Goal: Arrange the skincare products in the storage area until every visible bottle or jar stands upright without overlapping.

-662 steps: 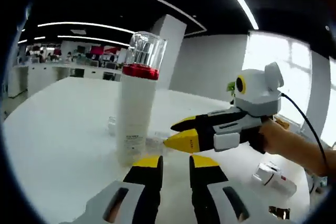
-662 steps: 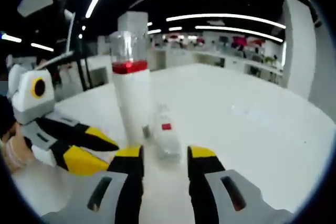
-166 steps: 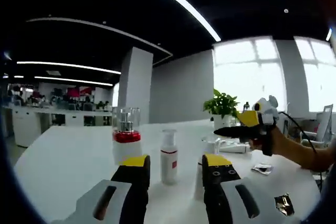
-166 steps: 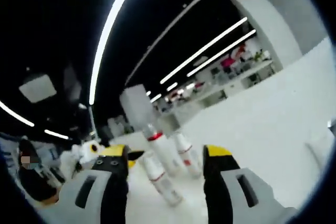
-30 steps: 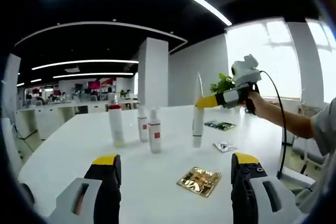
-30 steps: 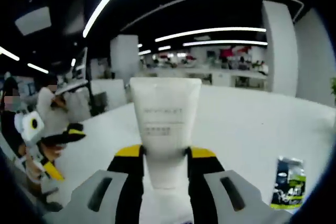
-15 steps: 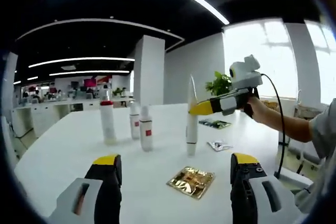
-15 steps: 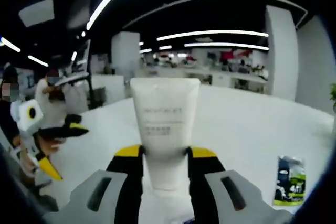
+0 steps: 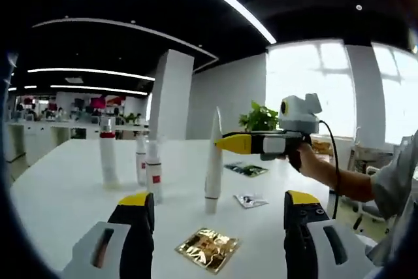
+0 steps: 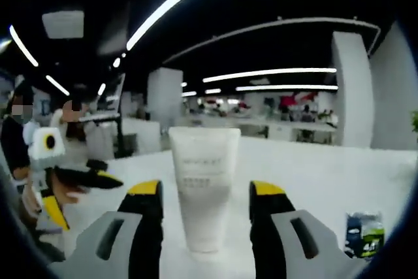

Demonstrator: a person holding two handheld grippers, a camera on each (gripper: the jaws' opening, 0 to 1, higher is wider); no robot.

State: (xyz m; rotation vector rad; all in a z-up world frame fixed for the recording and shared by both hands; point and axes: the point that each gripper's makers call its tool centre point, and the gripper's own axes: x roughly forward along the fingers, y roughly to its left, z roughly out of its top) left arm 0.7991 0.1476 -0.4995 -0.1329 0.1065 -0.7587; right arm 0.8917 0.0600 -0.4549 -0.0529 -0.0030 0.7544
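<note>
A white tube point(image 10: 204, 181) stands upright on its cap on the white table point(image 10: 326, 187). My right gripper point(image 10: 206, 194) is open, its yellow-tipped jaws on either side of the tube with a small gap each side. The left gripper view has the same tube point(image 9: 212, 161) mid-table, with the right gripper point(image 9: 226, 142) beside its upper part. To the left stand a tall bottle with a red band point(image 9: 108, 155) and two smaller white bottles point(image 9: 141, 158) point(image 9: 154, 173). My left gripper point(image 9: 219, 204) is wide open and holds nothing.
A gold foil sachet point(image 9: 208, 247) lies near my left jaws, with a small sachet point(image 9: 251, 200) and a dark green one point(image 9: 245, 169) farther off. A green sachet point(image 10: 362, 233) lies right of the tube. A potted plant point(image 9: 260, 119) stands behind.
My right gripper has opened and let go of the tube, which now stands on its own. The left view has swung, so everything sits further left in it.
</note>
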